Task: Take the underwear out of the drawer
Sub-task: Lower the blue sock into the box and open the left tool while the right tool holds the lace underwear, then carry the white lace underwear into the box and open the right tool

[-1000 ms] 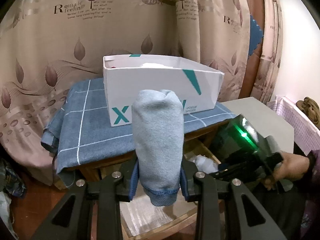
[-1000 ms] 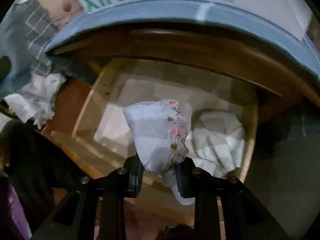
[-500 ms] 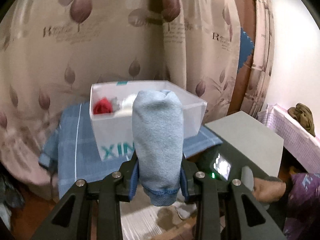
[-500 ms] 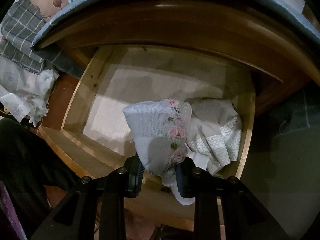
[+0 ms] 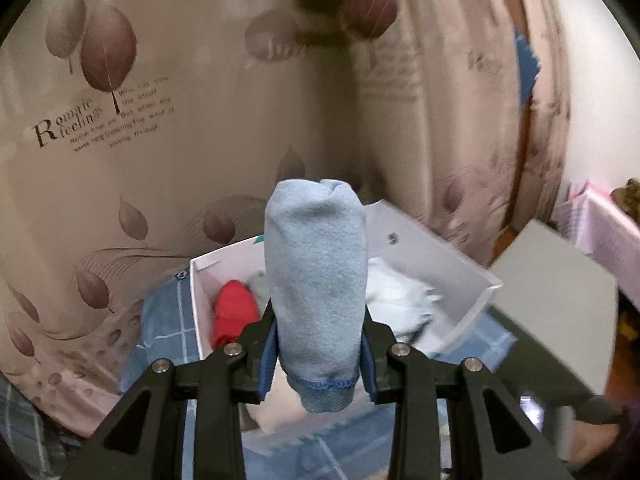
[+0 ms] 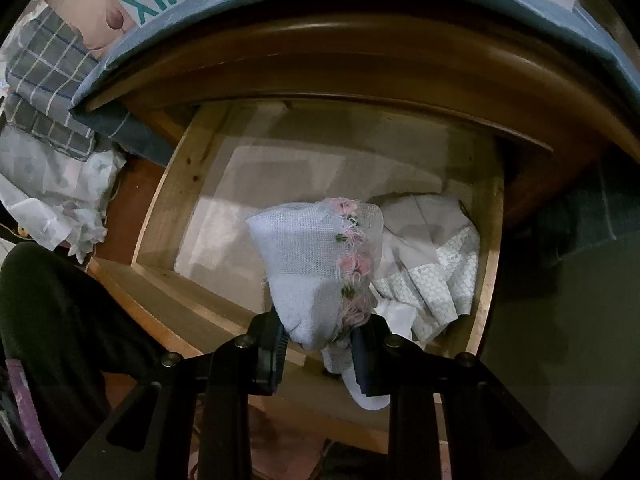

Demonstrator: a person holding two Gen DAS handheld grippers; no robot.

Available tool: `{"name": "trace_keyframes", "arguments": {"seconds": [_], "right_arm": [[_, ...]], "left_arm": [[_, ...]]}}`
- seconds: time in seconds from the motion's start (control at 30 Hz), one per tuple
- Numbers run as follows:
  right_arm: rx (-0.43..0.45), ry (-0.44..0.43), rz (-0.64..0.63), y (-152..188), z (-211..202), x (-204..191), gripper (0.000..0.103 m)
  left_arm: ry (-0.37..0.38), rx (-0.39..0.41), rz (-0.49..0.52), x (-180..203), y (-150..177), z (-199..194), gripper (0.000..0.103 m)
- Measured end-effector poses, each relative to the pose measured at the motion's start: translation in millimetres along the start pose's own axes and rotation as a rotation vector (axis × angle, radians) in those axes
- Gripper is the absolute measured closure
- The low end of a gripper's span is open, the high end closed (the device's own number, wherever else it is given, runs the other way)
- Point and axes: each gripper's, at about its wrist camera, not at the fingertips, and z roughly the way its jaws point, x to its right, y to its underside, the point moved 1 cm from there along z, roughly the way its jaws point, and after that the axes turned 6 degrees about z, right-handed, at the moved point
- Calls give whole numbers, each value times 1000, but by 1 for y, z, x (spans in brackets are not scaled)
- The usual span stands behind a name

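Curtain (image 5: 168,168) bkgd; shoebox (image 5: 460,276) (red roll (image 5: 234,314)) ahead.

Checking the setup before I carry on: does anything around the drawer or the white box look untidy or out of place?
Nothing is spilled or damaged. The one untidy spot is the open wooden drawer, where a white patterned garment lies crumpled against its right wall. The white box holds a red item and white fabric, loosely piled.

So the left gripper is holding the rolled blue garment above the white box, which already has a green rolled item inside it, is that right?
Not quite: the rolled item in the white box is red, not green, as the left wrist view shows. The left gripper does hold the rolled blue garment above it.
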Motion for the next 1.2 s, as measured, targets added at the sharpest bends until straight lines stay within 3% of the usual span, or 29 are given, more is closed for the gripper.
{"name": "trace_keyframes", "arguments": {"seconds": [0.23, 0.53, 0.7, 0.93, 1.2], "right_arm": [[-9, -11, 15, 1, 2, 7, 78], [-23, -12, 12, 2, 7, 8, 78], [-30, -11, 16, 3, 7, 9, 78], [-39, -11, 18, 3, 9, 10, 78], [-35, -17, 20, 2, 8, 11, 78]], "left_arm": [[-34, -104, -29, -26, 13, 49, 67], [-43, -145, -39, -32, 29, 61, 65], [-52, -139, -45, -31, 30, 59, 59], [-135, -95, -56, -33, 27, 45, 50], [-149, 26, -136, -23, 53, -19, 43]]}}
